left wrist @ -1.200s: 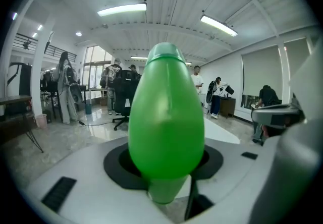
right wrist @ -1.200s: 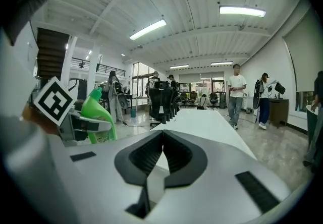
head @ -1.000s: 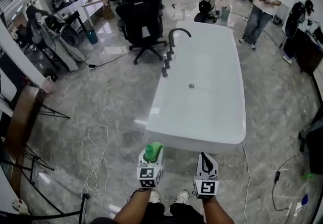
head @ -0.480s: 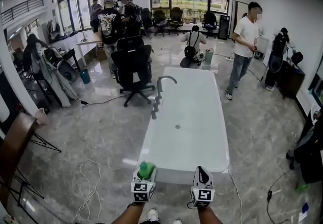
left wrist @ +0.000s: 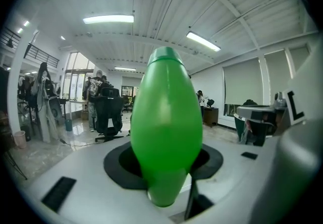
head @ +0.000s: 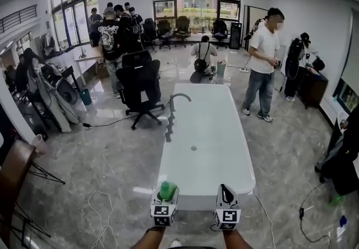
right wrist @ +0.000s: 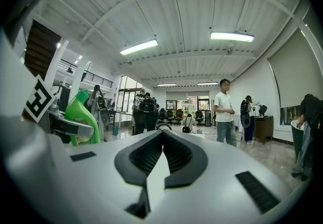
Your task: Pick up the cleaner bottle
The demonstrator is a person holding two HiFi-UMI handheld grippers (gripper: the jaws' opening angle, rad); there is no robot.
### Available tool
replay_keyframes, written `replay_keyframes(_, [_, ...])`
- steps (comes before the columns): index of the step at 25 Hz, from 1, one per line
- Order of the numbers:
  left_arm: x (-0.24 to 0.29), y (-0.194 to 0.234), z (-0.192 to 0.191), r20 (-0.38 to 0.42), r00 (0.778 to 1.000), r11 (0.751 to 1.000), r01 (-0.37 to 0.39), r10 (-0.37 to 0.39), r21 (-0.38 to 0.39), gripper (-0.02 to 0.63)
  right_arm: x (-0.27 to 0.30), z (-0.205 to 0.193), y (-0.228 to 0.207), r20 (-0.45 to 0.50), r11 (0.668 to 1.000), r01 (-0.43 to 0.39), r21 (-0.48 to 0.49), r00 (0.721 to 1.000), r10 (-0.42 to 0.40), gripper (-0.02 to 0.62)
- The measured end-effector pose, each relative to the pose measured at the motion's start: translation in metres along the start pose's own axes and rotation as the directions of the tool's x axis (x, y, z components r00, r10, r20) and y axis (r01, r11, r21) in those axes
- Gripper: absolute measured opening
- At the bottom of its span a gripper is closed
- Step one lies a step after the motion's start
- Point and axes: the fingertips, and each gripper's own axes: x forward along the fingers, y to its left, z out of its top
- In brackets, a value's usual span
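Cleaner bottle (head: 168,189): head view shows only its green top, the body hidden behind the left gripper (head: 165,201) and marker cube (head: 162,214); label too small to read in the right gripper view; both forearms (head: 150,239) cut off by the bottom edge.

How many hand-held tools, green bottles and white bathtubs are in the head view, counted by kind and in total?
Hand-held tools: 2 (left tool, right tool)
Green cleaner bottle: 1, held in the left tool
White bathtub: 1
Total: 4
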Motion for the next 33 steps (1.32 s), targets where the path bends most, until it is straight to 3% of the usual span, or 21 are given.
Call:
replay_keyframes(4, [-0.001, -0.001, 0.007, 0.02, 1.0, 1.0, 0.02, -0.02, -0.006, 0.186, 0.003, 0.016, 0.0, 0.016, 0.999, 0.0, -0.052, 1.0, 0.001, 0.017])
replay_keyframes(13, [-0.003, -0.015, 0.016, 0.046, 0.999, 1.0, -0.011, 0.011, -0.012, 0.186, -0.006, 0.032, -0.008, 0.016, 0.996, -0.046, -0.077, 0.999, 0.048, 0.017])
replay_keyframes(27, [0.005, -0.029, 0.026, 0.053, 0.998, 1.0, -0.014, 0.013, 0.018, 0.186, -0.004, 0.034, -0.025, 0.049, 0.998, -0.027, -0.064, 0.998, 0.03, 0.017])
replay_keyframes(33, [0.004, -0.037, 0.026, 0.061, 0.998, 1.0, -0.017, 0.016, 0.018, 0.186, -0.007, 0.042, -0.025, 0.055, 0.992, -0.057, -0.115, 0.996, 0.063, 0.017])
